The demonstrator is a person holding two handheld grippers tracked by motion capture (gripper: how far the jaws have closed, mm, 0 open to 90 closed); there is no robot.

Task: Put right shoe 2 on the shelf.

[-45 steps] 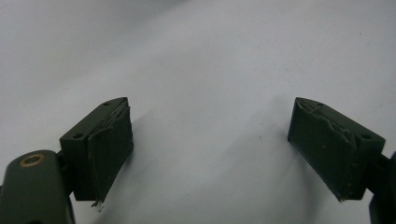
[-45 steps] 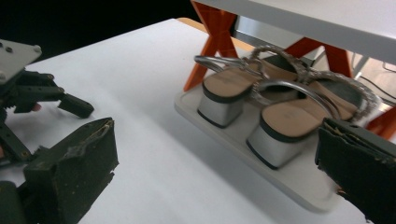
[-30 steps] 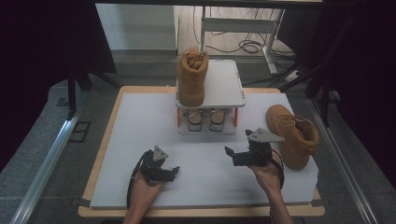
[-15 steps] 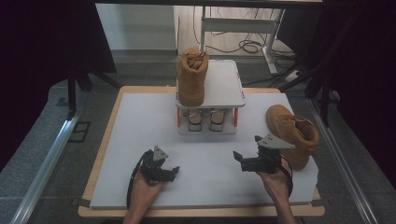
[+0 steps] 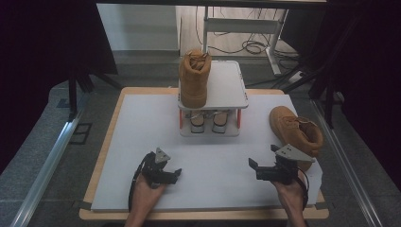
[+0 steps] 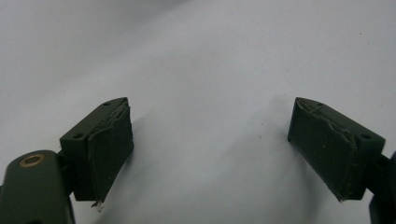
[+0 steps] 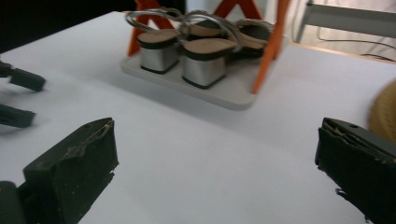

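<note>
One tan boot [image 5: 194, 78] stands upright on the top shelf of a small white rack [image 5: 227, 87] with orange legs. A second tan boot [image 5: 295, 131] lies on the white table mat [image 5: 142, 132] at the right; its edge [image 7: 385, 109] shows in the right gripper view. A pair of silver-heeled sandals [image 5: 208, 120] [image 7: 196, 51] sits on the rack's lower shelf. My left gripper [image 5: 178, 172] [image 6: 210, 144] rests low over the mat at front left, open and holding nothing. My right gripper [image 5: 255, 169] [image 7: 215, 163] is open too, just left of the lying boot, pointing toward the rack.
The mat lies on a wooden board [image 5: 108, 142] with a metal rail [image 5: 47, 161] along the left floor. Desk legs and cables [image 5: 246, 45] are beyond the rack. Bare mat stretches between the two grippers and in front of the rack.
My right gripper has drawn back toward the front right, beside the lying boot. The left gripper has hardly moved. Both stay open.
</note>
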